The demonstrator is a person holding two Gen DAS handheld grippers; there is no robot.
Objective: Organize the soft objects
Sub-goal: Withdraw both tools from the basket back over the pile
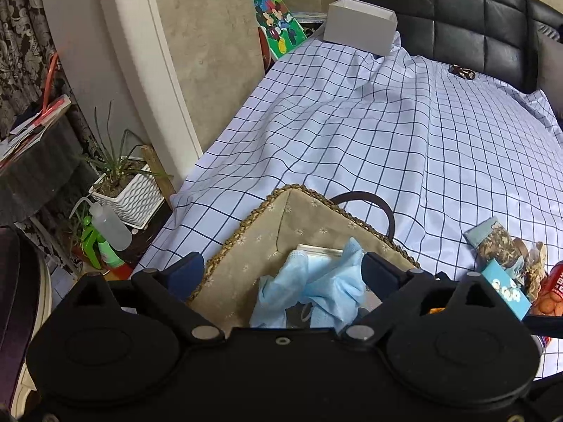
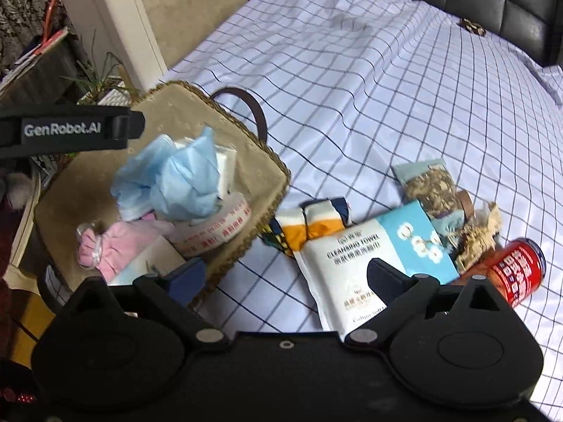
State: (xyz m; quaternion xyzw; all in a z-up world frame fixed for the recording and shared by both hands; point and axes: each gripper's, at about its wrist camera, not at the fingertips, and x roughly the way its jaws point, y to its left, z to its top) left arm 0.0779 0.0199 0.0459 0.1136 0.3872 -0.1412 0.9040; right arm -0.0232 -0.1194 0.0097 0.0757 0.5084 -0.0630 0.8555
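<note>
A woven basket [image 2: 260, 172] with a beige liner stands on the checked bed sheet; it also shows in the left wrist view [image 1: 246, 232]. Inside lie crumpled blue face masks [image 2: 176, 179], a pink cloth [image 2: 119, 246] and a tape roll [image 2: 218, 228]. The masks [image 1: 316, 281] lie below my left gripper [image 1: 283, 267], which is open above the basket. My right gripper [image 2: 285, 276] is open above the sheet, between the basket and a cleansing towel pack [image 2: 366, 256]. Folded orange-and-white socks [image 2: 309, 225] lie beside the pack.
A patterned pouch [image 2: 432, 190] and a red can [image 2: 517, 267] lie to the right of the towel pack. A white box [image 1: 359, 24] stands at the bed's far end by the black headboard [image 1: 457, 10]. A potted plant [image 1: 119, 183] and spray bottle [image 1: 109, 225] stand on the floor left.
</note>
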